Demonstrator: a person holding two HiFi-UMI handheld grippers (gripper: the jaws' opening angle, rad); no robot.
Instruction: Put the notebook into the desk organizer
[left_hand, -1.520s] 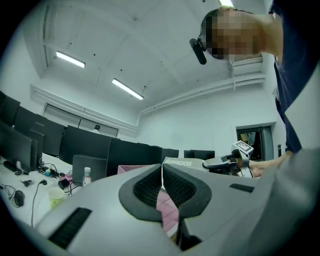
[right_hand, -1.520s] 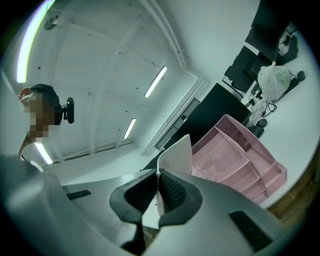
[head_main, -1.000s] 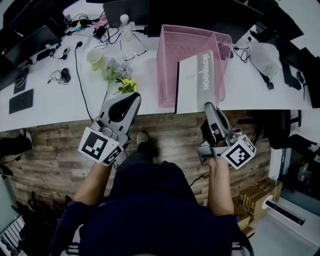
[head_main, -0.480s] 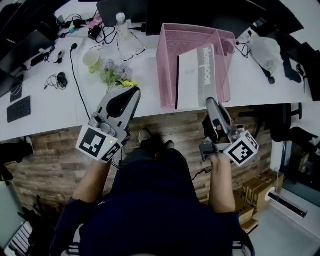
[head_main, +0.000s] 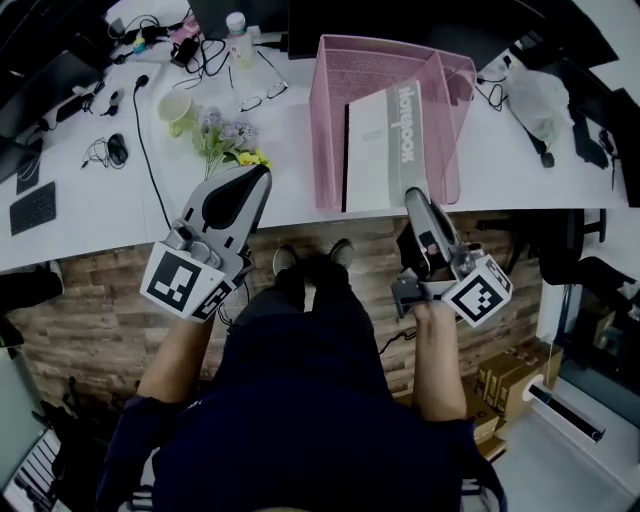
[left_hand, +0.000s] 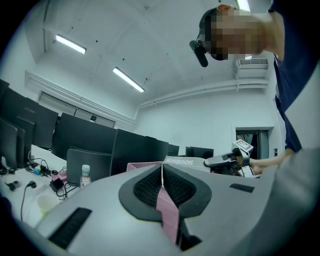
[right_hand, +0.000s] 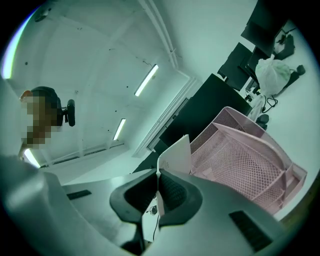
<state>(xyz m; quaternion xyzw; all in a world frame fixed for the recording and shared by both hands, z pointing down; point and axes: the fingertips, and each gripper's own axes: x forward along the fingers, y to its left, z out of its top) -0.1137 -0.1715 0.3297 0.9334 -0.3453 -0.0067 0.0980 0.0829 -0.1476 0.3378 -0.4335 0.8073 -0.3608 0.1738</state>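
A person is standing at a white desk (head_main: 100, 215), holding a gripper in each hand. The right gripper (head_main: 412, 196) is pointing toward 12 o'clock. Its jaws are pressing almost fully together on the near edge of the notebook (head_main: 385, 140). In the right gripper view, that thin white edge is sitting pinched between the dark pads. The notebook is lying inside the pink mesh desk organizer (head_main: 330, 110). Its grey lettered spine is facing up, and its near end is sitting at the organizer's open front, at 6 o'clock. The left gripper (head_main: 258, 172) is hovering at the organizer's 9 o'clock, over the desk's front edge. Its jaws are closed together and gripping nothing. A small bunch of flowers (head_main: 228, 140) is lying at 11 o'clock from its tip.
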